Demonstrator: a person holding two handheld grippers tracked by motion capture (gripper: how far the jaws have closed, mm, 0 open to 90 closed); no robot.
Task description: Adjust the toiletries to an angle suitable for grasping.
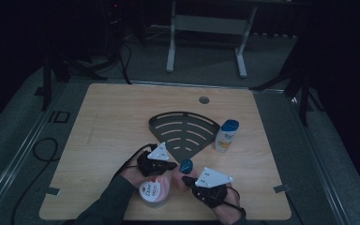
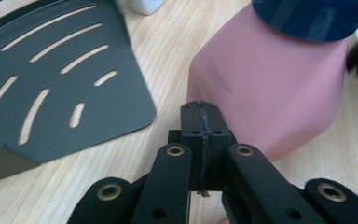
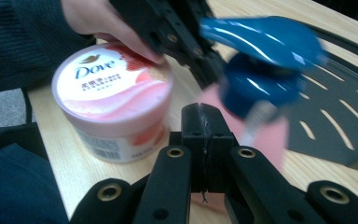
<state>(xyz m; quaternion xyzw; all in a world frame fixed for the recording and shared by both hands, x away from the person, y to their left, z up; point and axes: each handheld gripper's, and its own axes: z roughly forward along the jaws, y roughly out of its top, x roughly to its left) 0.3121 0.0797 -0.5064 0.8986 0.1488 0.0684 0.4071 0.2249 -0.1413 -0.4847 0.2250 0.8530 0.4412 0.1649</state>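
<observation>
**2 closed claws flanked a pink pump bottle**

The pink bottle [image 1: 180, 179] with its dark blue pump head [image 1: 186, 164] stood near the front edge of the wooden worktop [image 1: 108, 117], between the 2 claws. The left claw [image 1: 171, 165] had its jaws pressed fully together with nothing between them; in the left gripper view its tip [image 2: 201, 122] sat against the bottle's lower pink side [image 2: 270, 88], though contact could not be confirmed. The right claw [image 1: 185, 178] was likewise closed on nothing; in the right gripper view its joined jaws [image 3: 203, 125] pointed at the bottle [image 3: 265, 135], just below the blurred blue pump head [image 3: 265, 51].

A round Dove tub [image 1: 153, 192] with a pink and white lid stood just beside the bottle, on its left in the high view, under the person's left hand [image 1: 132, 172]. Behind these lay a dark fan-shaped slotted tray [image 1: 183, 132], and a white bottle with a blue cap [image 1: 226, 136] stood upright at the tray's right edge.
</observation>
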